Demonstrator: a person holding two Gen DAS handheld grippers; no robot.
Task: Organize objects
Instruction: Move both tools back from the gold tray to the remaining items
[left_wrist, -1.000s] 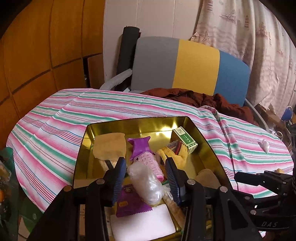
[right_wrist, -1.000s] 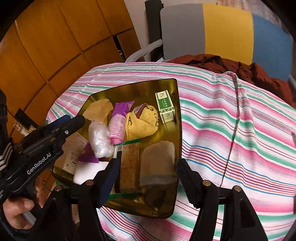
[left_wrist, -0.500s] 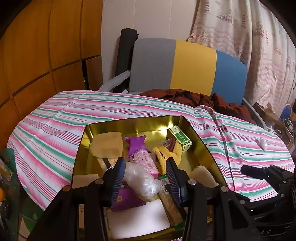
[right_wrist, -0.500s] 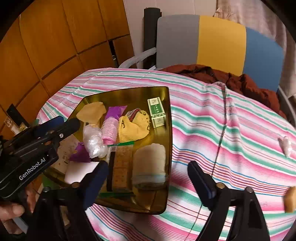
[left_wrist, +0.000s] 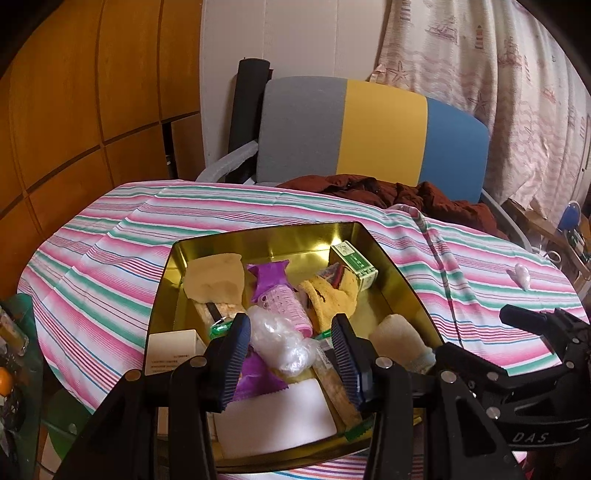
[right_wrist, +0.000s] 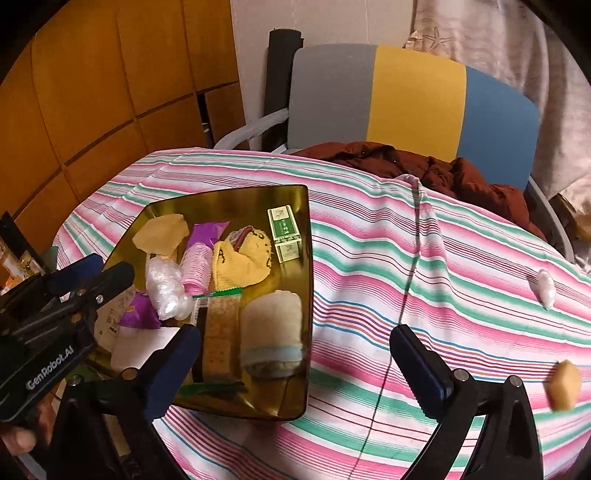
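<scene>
Right wrist view shows a gold tray (right_wrist: 306, 295) on a striped cloth (right_wrist: 406, 258). The tray is full of small things: a green box (right_wrist: 283, 233), a yellow cloth (right_wrist: 242, 264), a pink roller (right_wrist: 195, 264), a clear bag (right_wrist: 164, 286), a cracker pack (right_wrist: 218, 338) and a rolled towel (right_wrist: 272, 332).

Two things lie out on the cloth, well apart from the tray. One is a tiny clear bag (right_wrist: 546, 288). The other is a tan lump (right_wrist: 563, 384) near the right edge.

The right gripper (right_wrist: 295, 373) is wide apart and holds nothing. It hangs over the near side of the tray and the cloth. The left gripper (left_wrist: 290, 363) is apart too, with the clear bag in the tray showing between its jaws. I cannot tell if it touches the bag, but it does not squeeze it.

My guess is the two loose things go in the tray next. The tiny bag looks light, soft and slippery, so pinch it at its middle, gently. The lump looks light and maybe crumbly. Take it by its two flat sides, not hard.
</scene>
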